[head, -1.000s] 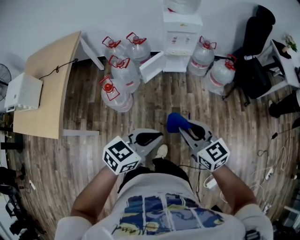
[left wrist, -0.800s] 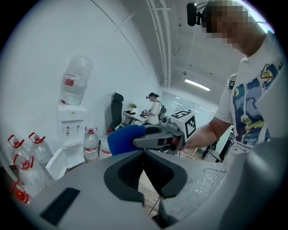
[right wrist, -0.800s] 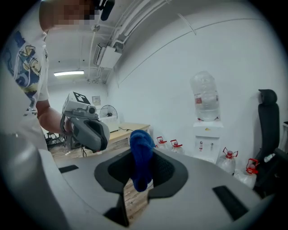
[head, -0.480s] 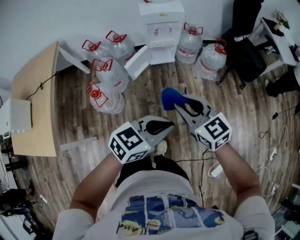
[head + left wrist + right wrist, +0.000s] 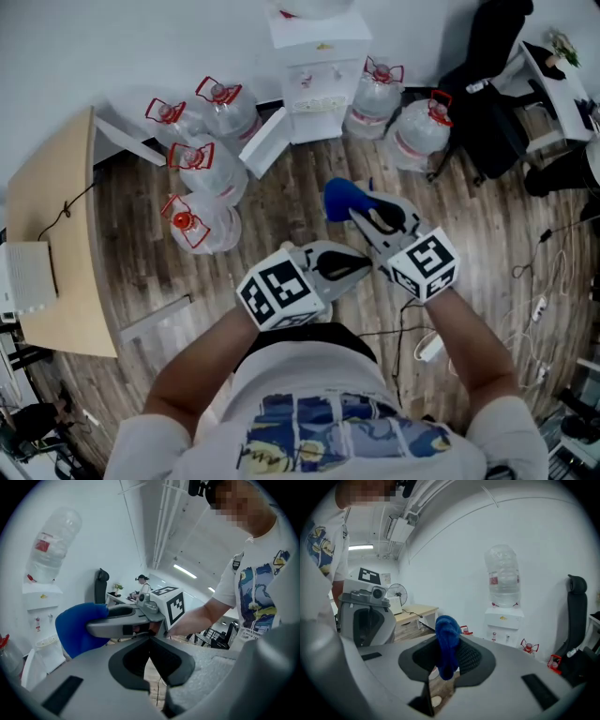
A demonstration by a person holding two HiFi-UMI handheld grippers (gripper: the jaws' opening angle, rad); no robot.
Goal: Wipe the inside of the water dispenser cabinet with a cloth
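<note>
1. Left gripper (image 5: pixel 362 266): nearest me, jaws together at the tips, nothing between them.
2. Right gripper (image 5: pixel 356 210): just beside the left gripper, jaws pinched on the blue cloth (image 5: pixel 338 199), which bunches above them and hangs below.
3. Water dispenser (image 5: pixel 317 64): well ahead of both tips. Its bottle is cut off in the head view, and I cannot see inside the cabinet. The bottle's red label is too small to read.
4. Water jugs (image 5: pixel 202 159): grouped on either side of the dispenser.
</note>
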